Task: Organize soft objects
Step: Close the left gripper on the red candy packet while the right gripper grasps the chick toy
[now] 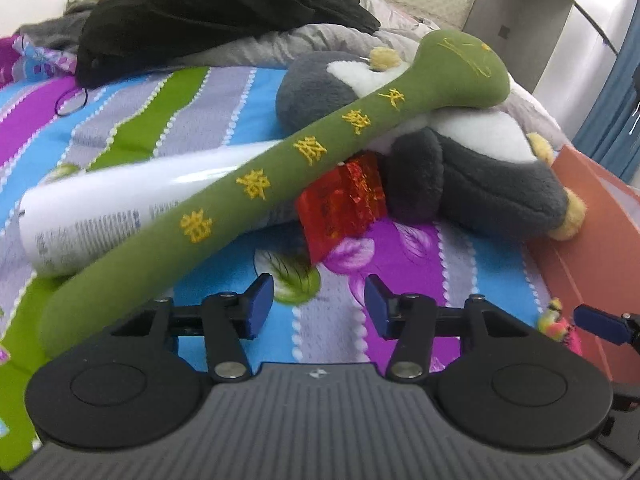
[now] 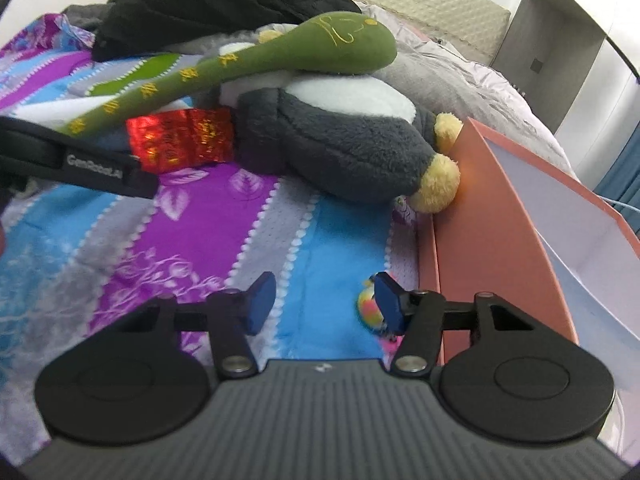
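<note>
Both claws stand open and hold nothing — the left gripper (image 1: 319, 306) and the right gripper (image 2: 322, 302) hover over the blanket (image 2: 208, 216). The green plush stick (image 1: 224, 208) leans across the penguin toy (image 2: 340, 140) beside the orange box (image 2: 480, 220). Pulling it carelessly may drag the white bottle (image 1: 100, 216) — they touch.

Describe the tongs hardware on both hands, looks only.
Both match: left tongs and right tongs have blue pads on black linkage arms with silver pivot pins, two round black discs, and a ribbed grey body. The right wrist view shows white GenRobot.AI lettering on the left unit.
</note>
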